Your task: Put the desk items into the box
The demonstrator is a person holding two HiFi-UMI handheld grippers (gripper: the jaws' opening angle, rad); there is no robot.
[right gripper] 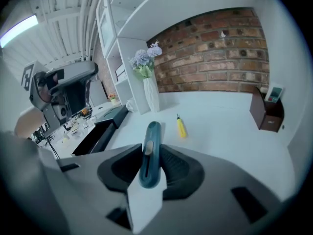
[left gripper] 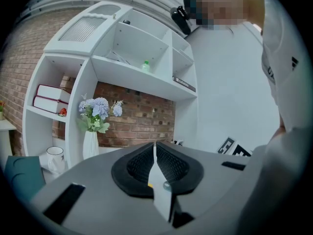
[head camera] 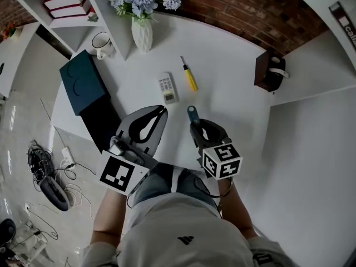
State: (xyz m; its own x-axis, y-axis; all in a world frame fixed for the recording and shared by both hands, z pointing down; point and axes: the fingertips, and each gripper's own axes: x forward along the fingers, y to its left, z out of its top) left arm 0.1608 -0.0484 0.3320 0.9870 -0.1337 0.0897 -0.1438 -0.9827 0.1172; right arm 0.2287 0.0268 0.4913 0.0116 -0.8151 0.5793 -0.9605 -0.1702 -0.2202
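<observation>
The task is in its early part, by my reading. The right gripper (head camera: 196, 123) has its jaws closed on a teal utility knife (head camera: 192, 114), held clear of the white worktop (head camera: 233, 102), with the blade end pointing away from the person. It has not yet reached the box (head camera: 104, 128), which stands open at the worktop's left edge with its dark lid (head camera: 82, 81) beside it. Whether anything already lies inside I cannot tell, as the inside is too dark. The left gripper (head camera: 159, 115) has its jaws together with nothing between them. A remote control (head camera: 168, 88) and a yellow screwdriver (head camera: 189, 77) lie on the worktop, waiting to be boxed after the knife.
</observation>
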